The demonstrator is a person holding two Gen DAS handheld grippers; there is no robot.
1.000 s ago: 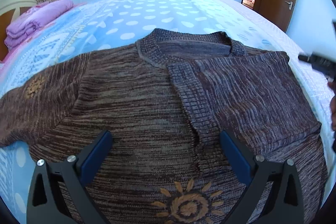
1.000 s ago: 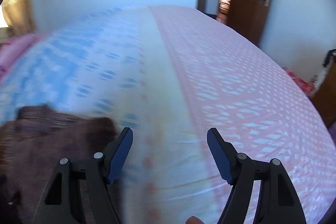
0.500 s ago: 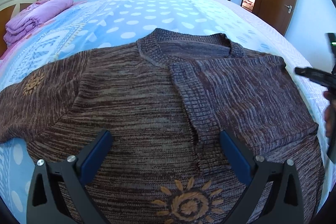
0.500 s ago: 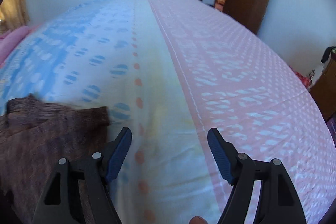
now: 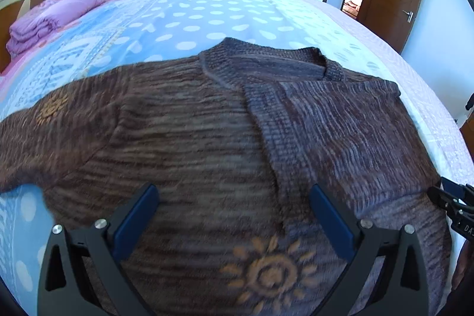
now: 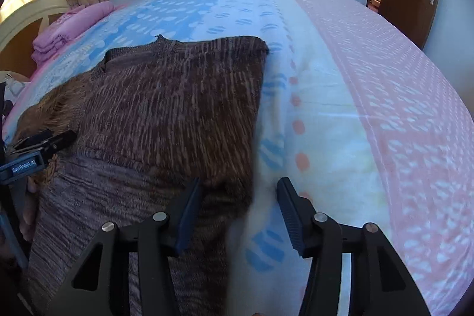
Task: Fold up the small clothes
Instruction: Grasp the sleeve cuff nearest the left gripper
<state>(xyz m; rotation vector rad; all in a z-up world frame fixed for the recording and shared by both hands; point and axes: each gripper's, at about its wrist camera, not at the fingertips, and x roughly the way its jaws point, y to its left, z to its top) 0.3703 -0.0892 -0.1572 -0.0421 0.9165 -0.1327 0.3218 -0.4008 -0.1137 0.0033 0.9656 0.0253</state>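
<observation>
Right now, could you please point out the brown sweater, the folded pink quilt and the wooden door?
brown sweater (image 5: 189,144): left wrist view, chest area.
folded pink quilt (image 5: 56,17): left wrist view, top fold.
wooden door (image 5: 397,5): left wrist view, panel below the red decoration.

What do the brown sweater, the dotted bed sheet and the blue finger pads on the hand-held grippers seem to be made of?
Brown marled sweater: knitted yarn, probably wool or acrylic; ribbed collar and fuzzy horizontal rows show. Blue, cream and pink dotted bed sheet: thin woven printed fabric, matte, lightly creased. Blue finger pads: likely rubber or soft plastic, smooth here; on the right hand-held gripper one pad edge looks ridged.
</observation>
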